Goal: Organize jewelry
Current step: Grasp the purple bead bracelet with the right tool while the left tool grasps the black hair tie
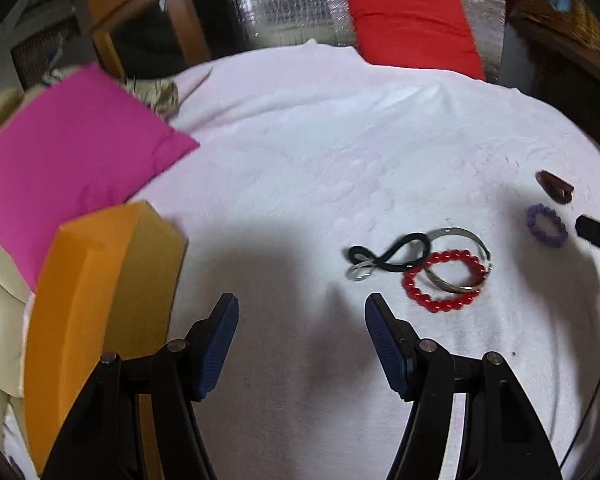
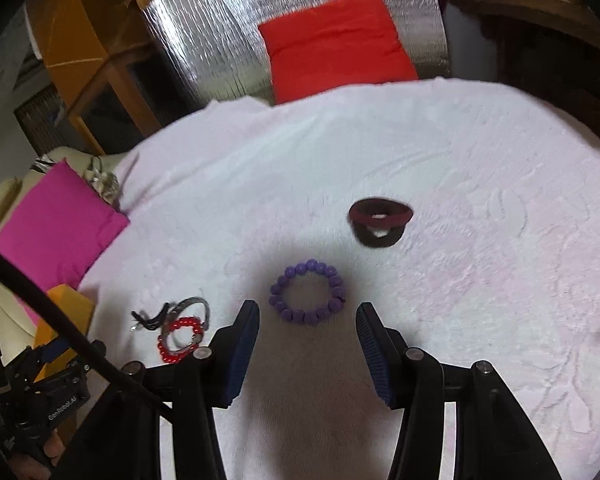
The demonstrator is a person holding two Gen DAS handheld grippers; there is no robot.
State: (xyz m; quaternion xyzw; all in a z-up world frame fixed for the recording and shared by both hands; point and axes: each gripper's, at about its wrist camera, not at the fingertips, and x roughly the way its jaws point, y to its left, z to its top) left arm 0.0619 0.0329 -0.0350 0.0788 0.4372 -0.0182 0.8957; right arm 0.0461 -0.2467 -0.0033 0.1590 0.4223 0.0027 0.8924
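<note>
Jewelry lies on a white cloth point(image 1: 300, 152). In the left wrist view, a red bead bracelet point(image 1: 444, 280) overlaps a silver bangle point(image 1: 460, 260), with a black cord point(image 1: 388, 256) and a small silver ring point(image 1: 360, 272) beside them. A purple bead bracelet point(image 1: 546, 226) and dark brown bangles point(image 1: 556, 188) lie further right. My left gripper point(image 1: 300, 308) is open and empty, left of the red bracelet. My right gripper point(image 2: 308, 316) is open, its tips on either side of the near edge of the purple bracelet point(image 2: 307, 292); the brown bangles point(image 2: 380, 220) lie beyond. The red bracelet point(image 2: 180, 338) sits left.
An orange box point(image 1: 100, 320) stands at the left edge by my left gripper; it also shows in the right wrist view point(image 2: 64, 312). A pink cushion point(image 1: 72, 160) lies behind it. A red cushion point(image 1: 412, 28) leans on a silver foil panel point(image 1: 284, 0) at the back.
</note>
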